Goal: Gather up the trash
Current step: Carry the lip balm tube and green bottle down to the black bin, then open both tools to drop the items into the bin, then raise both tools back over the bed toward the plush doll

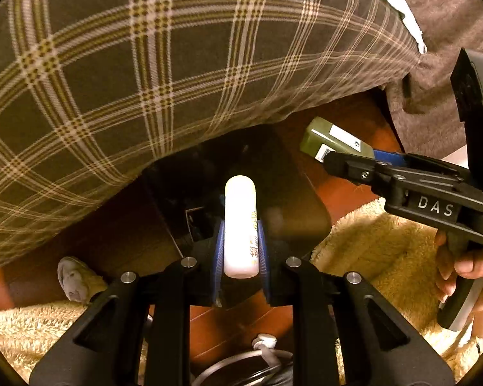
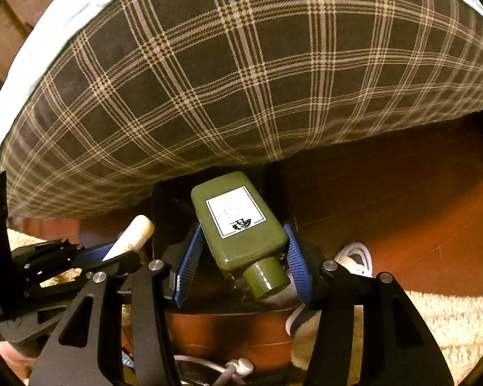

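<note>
Trash is in both grippers: a white tube (image 1: 240, 225) sits clamped between the blue pads (image 1: 220, 251) of the left gripper (image 1: 240, 254), its rounded end pointing away from the camera, and a green bottle (image 2: 238, 222) with a white label is squeezed between the pads of the right gripper (image 2: 241, 257), cap (image 2: 267, 278) toward the camera. Both point steeply down at a dark opening (image 1: 190, 173) under a plaid blanket (image 1: 145, 64) that hangs over the edge of a bed. From the left wrist, the right gripper and the hand (image 1: 460, 270) holding it show at the right, bottle out front. Reddish wood floor (image 2: 402, 209) lies below, with a shaggy cream rug (image 1: 386, 251) beside it and a white cable (image 2: 238, 366) near the bottom edge.
</note>
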